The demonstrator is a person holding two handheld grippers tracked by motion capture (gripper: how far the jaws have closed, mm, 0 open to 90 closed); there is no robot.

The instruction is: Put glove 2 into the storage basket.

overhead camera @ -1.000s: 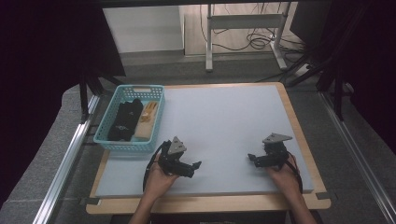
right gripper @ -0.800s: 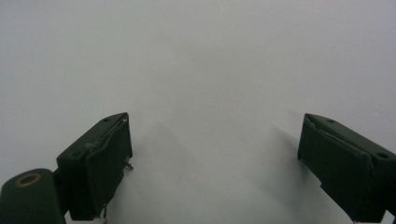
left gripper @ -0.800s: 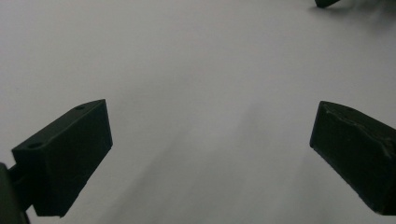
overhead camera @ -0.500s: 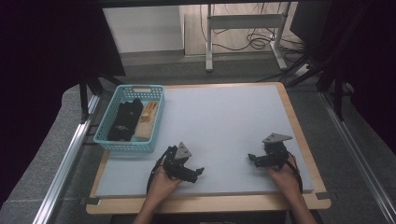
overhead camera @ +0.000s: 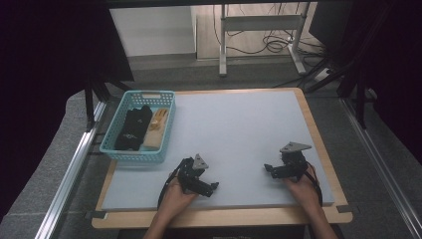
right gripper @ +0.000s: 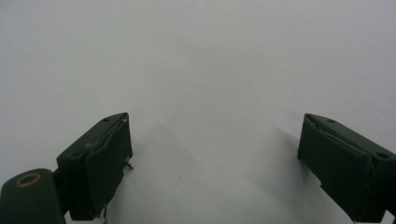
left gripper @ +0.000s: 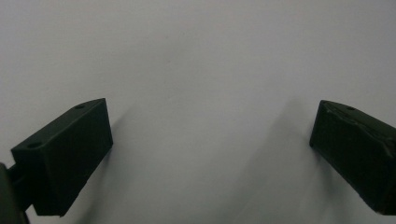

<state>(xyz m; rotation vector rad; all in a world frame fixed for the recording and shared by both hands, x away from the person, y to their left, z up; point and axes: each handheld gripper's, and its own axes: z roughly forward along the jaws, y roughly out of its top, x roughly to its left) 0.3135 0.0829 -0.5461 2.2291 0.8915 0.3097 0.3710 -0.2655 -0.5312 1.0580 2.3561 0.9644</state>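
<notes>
Left gripper (overhead camera: 209, 188) shifted right, nearer table (overhead camera: 239, 124) edge; jaws apart.

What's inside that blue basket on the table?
The basket holds a black item beside a tan one, seemingly gloves. Anything beneath them is covered.

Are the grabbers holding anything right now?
No. The left gripper and the right gripper both have their jaws wide apart over the bare mat, with nothing between them.
</notes>
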